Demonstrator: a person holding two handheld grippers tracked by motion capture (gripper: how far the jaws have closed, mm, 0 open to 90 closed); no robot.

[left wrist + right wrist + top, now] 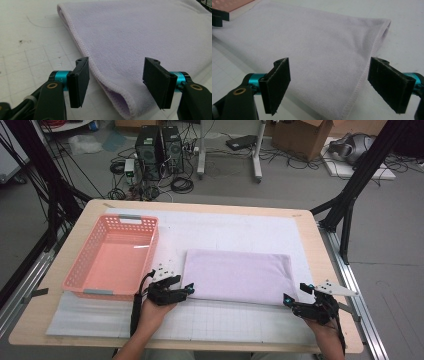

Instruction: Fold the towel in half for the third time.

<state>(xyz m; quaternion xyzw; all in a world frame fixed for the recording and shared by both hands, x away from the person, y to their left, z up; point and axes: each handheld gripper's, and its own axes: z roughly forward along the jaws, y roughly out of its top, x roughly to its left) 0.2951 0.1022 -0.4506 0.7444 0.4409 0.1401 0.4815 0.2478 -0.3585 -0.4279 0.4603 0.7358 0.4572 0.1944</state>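
A lilac towel (237, 276) lies flat and already folded on the white mat (240, 320), near the front edge of the bench (320, 250). The pink basket (85, 265) stands just beside it, toward the left edge, and holds nothing. The left gripper (186, 290) is at the towel's front left corner, its fingers (79, 82) apart with the hem between them but not pressed. The right gripper (295, 296) waits at the front right corner, also open. I judge that the next fold, or the move to the basket, is not yet begun.
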